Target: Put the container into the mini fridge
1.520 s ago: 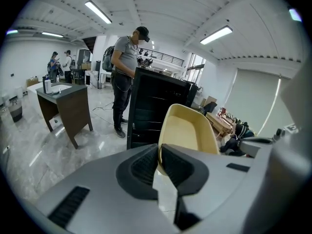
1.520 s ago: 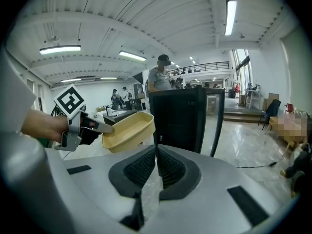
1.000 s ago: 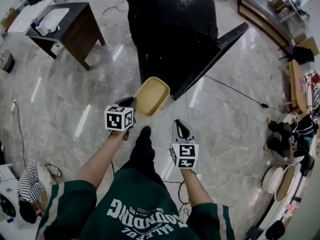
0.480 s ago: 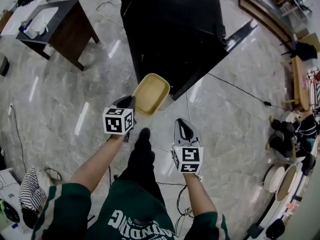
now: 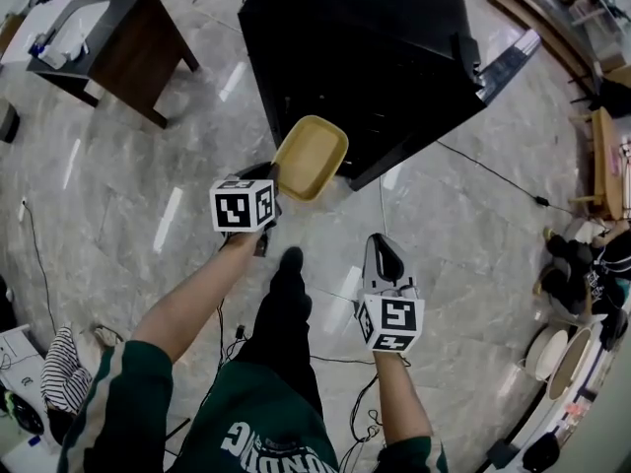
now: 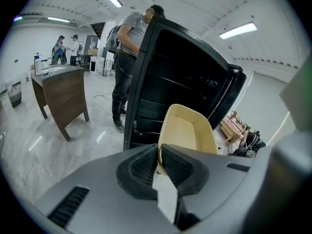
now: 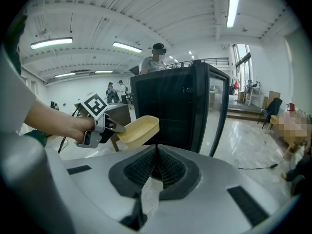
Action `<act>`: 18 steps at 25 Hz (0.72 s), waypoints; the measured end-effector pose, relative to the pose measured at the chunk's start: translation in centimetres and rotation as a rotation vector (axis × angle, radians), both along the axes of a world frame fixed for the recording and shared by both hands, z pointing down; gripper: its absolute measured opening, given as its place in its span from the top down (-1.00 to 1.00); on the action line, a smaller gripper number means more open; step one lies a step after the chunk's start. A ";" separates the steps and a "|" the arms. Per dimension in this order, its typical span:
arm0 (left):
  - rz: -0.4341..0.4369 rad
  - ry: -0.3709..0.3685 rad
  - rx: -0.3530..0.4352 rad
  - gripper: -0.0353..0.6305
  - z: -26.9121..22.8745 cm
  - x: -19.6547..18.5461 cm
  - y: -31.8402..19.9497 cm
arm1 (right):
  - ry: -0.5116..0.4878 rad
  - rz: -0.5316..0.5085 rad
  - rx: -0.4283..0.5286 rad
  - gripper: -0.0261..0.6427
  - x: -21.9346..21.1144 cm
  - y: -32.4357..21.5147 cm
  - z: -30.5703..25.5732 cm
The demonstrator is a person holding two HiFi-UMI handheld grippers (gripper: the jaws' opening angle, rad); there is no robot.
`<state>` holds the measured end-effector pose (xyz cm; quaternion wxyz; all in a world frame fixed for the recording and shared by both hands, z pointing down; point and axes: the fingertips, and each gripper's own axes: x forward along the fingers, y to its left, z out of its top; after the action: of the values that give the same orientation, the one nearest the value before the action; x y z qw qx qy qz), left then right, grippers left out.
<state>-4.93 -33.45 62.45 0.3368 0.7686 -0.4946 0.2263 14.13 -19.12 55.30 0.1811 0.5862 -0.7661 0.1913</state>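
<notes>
Jaws of the left gripper are pinched tight on the near rim of the yellow container, while the right gripper has its jaws pressed together on nothing. Open side up, the container sits in the air just in front of the black mini fridge, its long axis running from the jaws toward the fridge.

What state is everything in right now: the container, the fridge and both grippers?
Container: empty, held in the air by its rim, in front of the fridge, not yet inside.
Left gripper: shut on the container's rim.
Right gripper: shut, holding nothing.
Fridge: upright on the floor.
Door: swung open.
</notes>
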 end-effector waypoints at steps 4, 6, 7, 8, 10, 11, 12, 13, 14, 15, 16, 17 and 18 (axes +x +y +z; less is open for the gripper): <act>-0.041 0.034 -0.036 0.80 2.0 0.0 -1.8 | -0.004 -0.016 -0.022 0.81 -0.6 0.2 1.0; -0.092 0.067 -0.067 0.80 3.0 0.1 -2.9 | -0.005 -0.019 -0.033 0.81 -0.8 0.3 1.5; -0.120 0.080 -0.079 0.80 3.5 0.0 -3.5 | -0.007 -0.018 -0.039 0.81 -0.8 0.3 1.8; -0.143 0.087 -0.088 0.80 4.0 0.0 -4.1 | -0.010 -0.017 -0.044 0.81 -0.8 0.3 2.1; -0.171 0.083 -0.096 0.80 4.8 0.1 -5.2 | -0.014 -0.014 -0.051 0.81 -0.6 0.2 2.5; -0.177 0.077 -0.099 0.80 5.2 0.2 -5.8 | -0.016 -0.012 -0.053 0.81 -0.6 0.1 2.6; -0.184 0.074 -0.103 0.80 5.5 0.4 -6.3 | -0.019 -0.009 -0.053 0.81 -0.5 0.0 2.7; -0.192 0.073 -0.107 0.80 5.9 0.5 -6.8 | -0.021 -0.005 -0.053 0.81 -0.5 -0.2 2.8; -0.203 0.076 -0.113 0.80 6.2 0.6 -7.3 | -0.024 0.000 -0.053 0.81 -0.4 -0.4 2.8; -0.213 0.080 -0.119 0.80 6.7 0.7 -7.8 | -0.028 0.005 -0.051 0.81 -0.4 -0.6 2.8; -0.223 0.083 -0.127 0.80 7.1 0.8 -8.2 | -0.033 0.010 -0.048 0.81 -0.4 -0.8 2.9; -0.229 0.085 -0.134 0.80 7.6 0.9 -8.6 | -0.038 0.013 -0.045 0.81 -0.3 -1.1 2.9; -0.233 0.082 -0.138 0.80 8.0 1.0 -9.0 | -0.041 0.013 -0.043 0.81 -0.3 -1.2 2.9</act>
<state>-3.90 -42.47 70.44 0.4328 0.6895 -0.5497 0.1876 13.79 -20.37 58.17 0.1765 0.5833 -0.7615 0.2210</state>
